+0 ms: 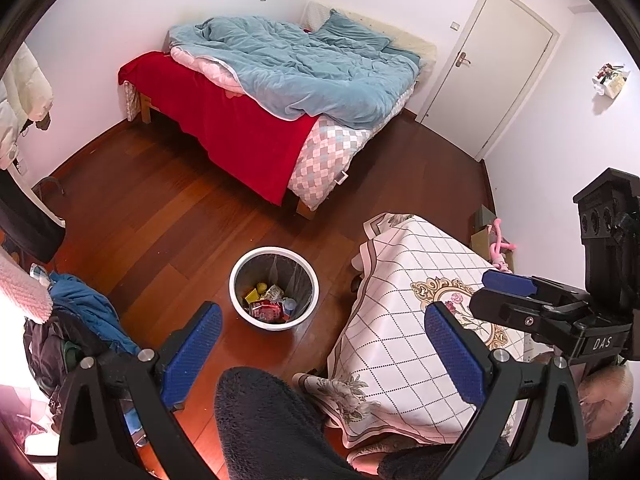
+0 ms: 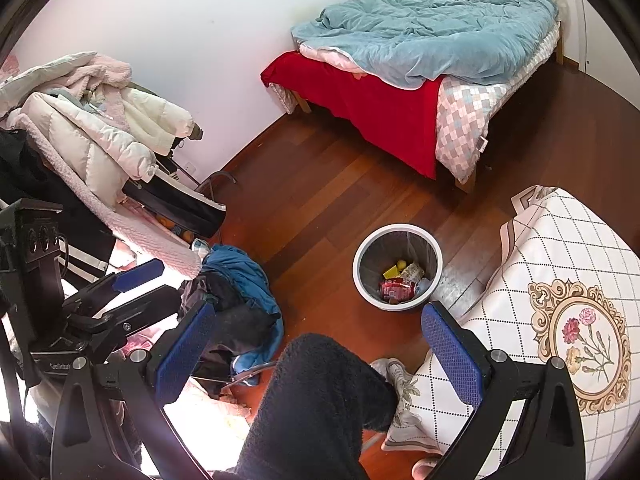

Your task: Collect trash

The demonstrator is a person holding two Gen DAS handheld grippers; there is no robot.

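- My left gripper [image 1: 324,356] is spread wide at the bottom of the left wrist view, blue pads far apart and nothing between them.
- My right gripper [image 2: 316,354] is just as wide in its own view — empty too.
- Each gripper shows in the other's camera: the right one at the right edge of the left wrist view, the left one at the left edge of the right wrist view.
- The trash bin [image 1: 236,276] stands on the wooden floor [image 1: 160,220] just below the centre of the left wrist view; in the right wrist view it sits right of centre.
- Inside the bin lies the trash [image 1: 269,303]: a red crumpled wrapper, something yellow, a pale packet and a bluish piece.
- My knee in dark fleecy trousers [image 1: 264,420] fills the bottom centre, between the fingers.
- A table under a white diamond-patterned cloth [image 1: 408,312] is just right of the bin.
- A bed [image 1: 280,92] with a light blue duvet and a red sheet takes the upper middle, well apart from the bin.
- A heap of clothes [image 2: 240,284] sits left of the bin, with coats [image 2: 100,120] piled at upper left.
- A white door [image 1: 500,60] is closed at upper right.
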